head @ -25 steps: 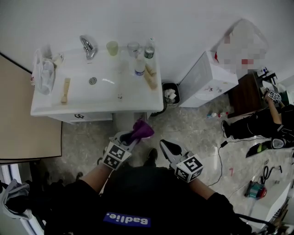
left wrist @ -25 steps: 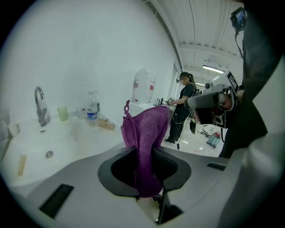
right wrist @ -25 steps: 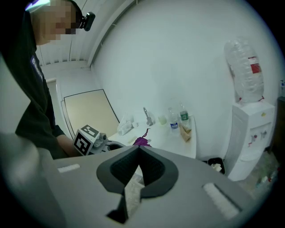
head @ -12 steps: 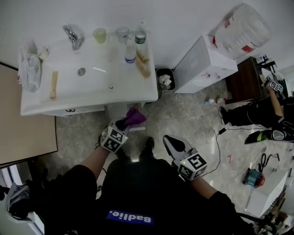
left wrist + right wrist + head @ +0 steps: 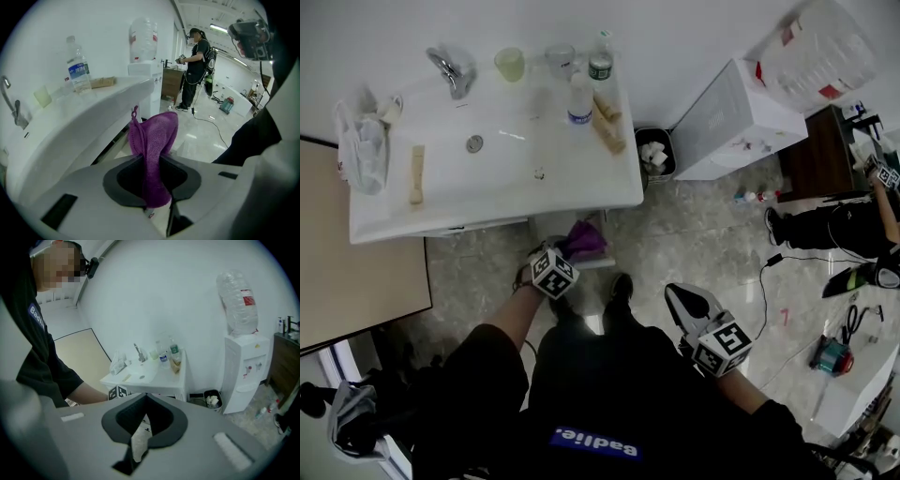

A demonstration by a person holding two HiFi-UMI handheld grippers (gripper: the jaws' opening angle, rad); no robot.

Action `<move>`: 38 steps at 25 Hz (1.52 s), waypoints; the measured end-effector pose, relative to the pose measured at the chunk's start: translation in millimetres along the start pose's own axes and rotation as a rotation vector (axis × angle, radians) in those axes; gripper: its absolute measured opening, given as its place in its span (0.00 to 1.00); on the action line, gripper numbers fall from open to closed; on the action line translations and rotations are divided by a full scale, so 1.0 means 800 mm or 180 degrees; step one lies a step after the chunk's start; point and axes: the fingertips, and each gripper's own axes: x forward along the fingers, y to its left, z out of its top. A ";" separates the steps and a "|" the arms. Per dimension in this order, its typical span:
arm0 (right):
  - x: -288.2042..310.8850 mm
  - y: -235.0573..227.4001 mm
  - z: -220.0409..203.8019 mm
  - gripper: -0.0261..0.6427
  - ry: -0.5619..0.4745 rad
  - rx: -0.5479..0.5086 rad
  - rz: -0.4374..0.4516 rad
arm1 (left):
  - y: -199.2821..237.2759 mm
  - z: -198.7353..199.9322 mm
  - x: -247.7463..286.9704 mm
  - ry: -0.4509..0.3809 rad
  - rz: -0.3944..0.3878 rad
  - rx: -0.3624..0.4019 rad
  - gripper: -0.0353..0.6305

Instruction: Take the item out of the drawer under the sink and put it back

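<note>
- Pinching with left claw (image 5: pixel 151 158): jaws pressed tight on purple cloth (image 5: pixel 152 140), most of the fabric standing up past the tips, small loop at its top.
- From the head view, holding left claw (image 5: pixel 570 253) low at twelve o'clock of the body, with the cloth just below the front edge of the sink (image 5: pixel 487 217) and no contact with it that can be made out.
- Idling with right claw (image 5: pixel 686 302) at four o'clock of the left one and well apart from it. In its own view, jaws pressed together on nothing, only floor showing through the hollow behind the tips.
- Cannot tell whether the drawer is open or closed: tucked under the sink at about twelve o'clock of the cloth, out of clear sight in every view.
- Judging progress: taking-out half looks done, with the cloth up in the air and clear of any compartment. Left to do: carry it back in under the sink, let go, and close up if needed.
- Farther off, outside the job: bottle (image 5: pixel 579 103) on the sink top at twelve o'clock, waste bin (image 5: pixel 654 155) at one o'clock, water dispenser (image 5: pixel 741 122) at two o'clock.
</note>
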 end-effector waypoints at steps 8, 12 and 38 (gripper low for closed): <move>0.005 -0.020 -0.015 0.04 0.0119 0.0026 -0.0119 | 0.027 -0.042 0.068 0.0425 -0.0045 0.0125 0.19; 0.004 -0.033 -0.027 0.04 0.0130 0.0164 -0.0194 | 0.039 -0.065 0.093 0.0622 -0.0065 0.0192 0.19; 0.004 -0.069 -0.098 0.04 0.0442 0.0378 -0.0285 | 0.064 -0.111 0.208 0.1058 -0.0088 0.0631 0.19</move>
